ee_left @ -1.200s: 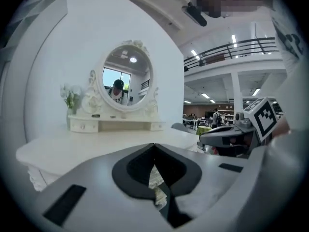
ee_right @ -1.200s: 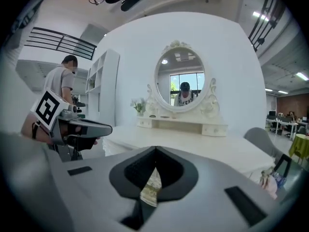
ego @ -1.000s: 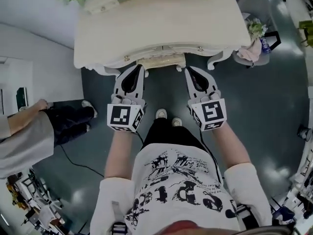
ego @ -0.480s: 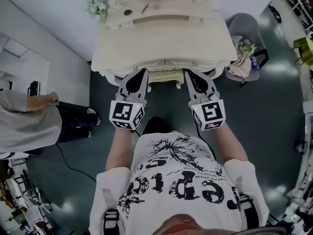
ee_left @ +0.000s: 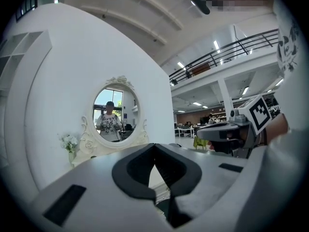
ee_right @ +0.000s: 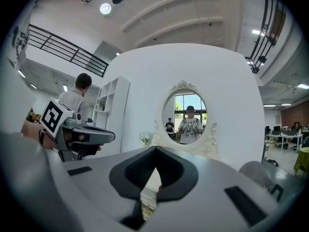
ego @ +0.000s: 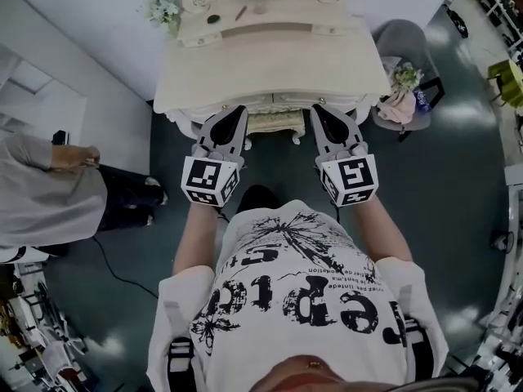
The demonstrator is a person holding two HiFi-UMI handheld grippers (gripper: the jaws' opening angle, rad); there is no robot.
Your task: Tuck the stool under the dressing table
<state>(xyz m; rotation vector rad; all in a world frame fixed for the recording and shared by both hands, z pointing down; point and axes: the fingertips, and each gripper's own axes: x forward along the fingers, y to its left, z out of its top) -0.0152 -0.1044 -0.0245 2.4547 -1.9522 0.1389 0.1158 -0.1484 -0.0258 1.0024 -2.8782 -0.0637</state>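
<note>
The cream dressing table (ego: 270,64) stands ahead of me against a white wall, with an oval mirror (ee_right: 187,114) on it. Of the stool (ego: 272,124) only a carved cream front edge shows, under the table's front between my two grippers. My left gripper (ego: 231,114) and right gripper (ego: 321,111) point at the table's front edge, one at each side of the stool. Both are shut with nothing in them. In the left gripper view the left gripper's (ee_left: 154,145) jaws meet at the tips, and the right gripper's (ee_right: 155,149) do the same in its own view.
A person in a grey top (ego: 41,194) stands close at my left. A grey chair (ego: 404,64) with flowers and a cloth on it stands right of the table. A cable (ego: 114,268) runs over the dark floor at my left. White flowers (ego: 162,8) stand on the table's left corner.
The head view has drawn back and now shows more of the table's top. Both grippers stay shut and have risen slightly. The person at the left has shifted.
</note>
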